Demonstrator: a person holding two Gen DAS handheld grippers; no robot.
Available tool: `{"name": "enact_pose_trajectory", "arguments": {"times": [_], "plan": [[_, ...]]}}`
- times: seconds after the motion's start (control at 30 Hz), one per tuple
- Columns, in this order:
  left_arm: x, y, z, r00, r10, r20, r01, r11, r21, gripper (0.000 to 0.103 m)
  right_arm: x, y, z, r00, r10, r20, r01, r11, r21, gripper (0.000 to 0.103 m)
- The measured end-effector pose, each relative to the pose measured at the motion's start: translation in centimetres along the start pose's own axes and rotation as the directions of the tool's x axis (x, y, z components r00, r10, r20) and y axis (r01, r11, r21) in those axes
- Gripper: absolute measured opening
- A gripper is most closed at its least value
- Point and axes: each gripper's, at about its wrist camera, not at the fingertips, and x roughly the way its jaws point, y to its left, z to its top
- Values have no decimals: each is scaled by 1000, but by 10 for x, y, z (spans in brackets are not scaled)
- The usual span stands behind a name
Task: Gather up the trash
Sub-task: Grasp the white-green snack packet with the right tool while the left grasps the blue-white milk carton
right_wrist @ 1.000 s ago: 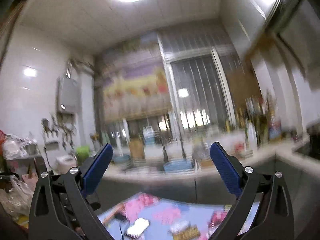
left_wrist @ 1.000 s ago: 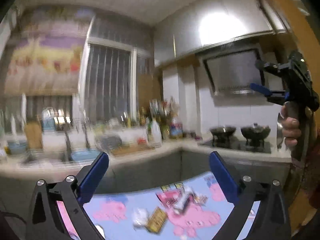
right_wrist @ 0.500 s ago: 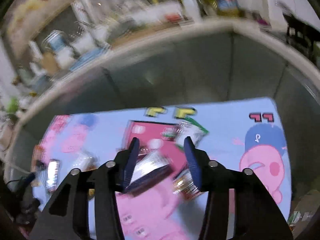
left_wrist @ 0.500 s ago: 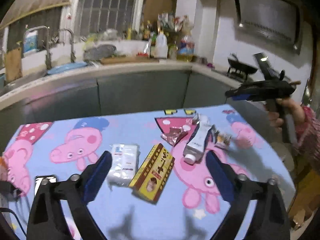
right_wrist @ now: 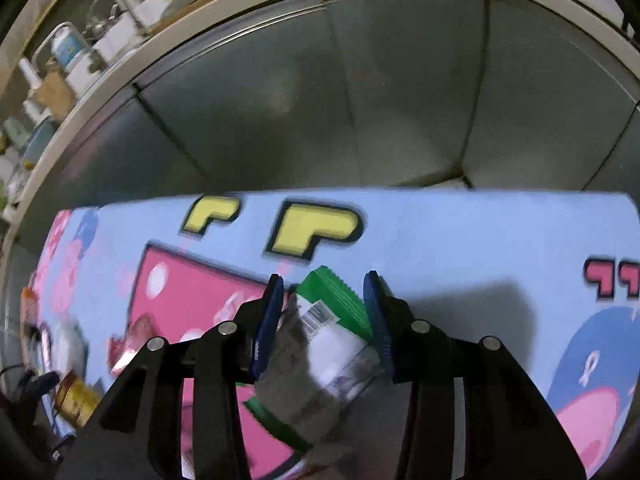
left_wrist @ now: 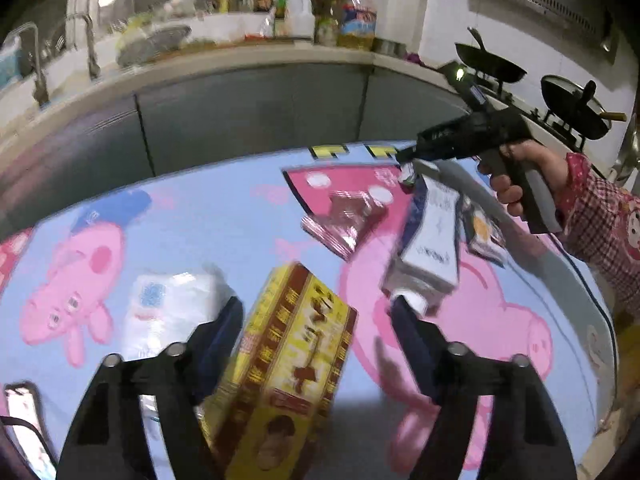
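From the left wrist, my left gripper [left_wrist: 316, 320] has dropped toward the surface [left_wrist: 192, 224], fingers spread wide around the yellow box [left_wrist: 288, 360], gripping nothing. From the right wrist, my right gripper [right_wrist: 324, 320] has narrowed astride the green wrapper [right_wrist: 332, 320], not yet pinching.

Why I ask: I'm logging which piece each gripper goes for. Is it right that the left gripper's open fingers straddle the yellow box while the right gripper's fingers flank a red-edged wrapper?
Not quite. The right wrist view shows the right gripper flanking a green-edged wrapper, not red. The left gripper does straddle the yellow box.
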Motion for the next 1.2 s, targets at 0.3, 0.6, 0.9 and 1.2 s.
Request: {"name": "enact_pose_trajectory", "arguments": {"times": [0.3,0.6,0.9,1.2], "plan": [[-9,-32,-45,983,-156,-93,151,987,-53,68,-39,53,-108,988,147,-47,-150,987,-63,34],[-58,-36,-106,987,-120,-105,111,990,-85,86,-103,57,-209,986,144,83,-137,987,-87,36],[-83,-10,-101,994,91,-62,-99,985,-138,85,-157,33,-284,946,163,281,-195,977,91,40],[-76,-84,-54,1000,-22,-1,22,992,126,94,-126,25,-308,950,165,263,-223,952,208,53]]}}
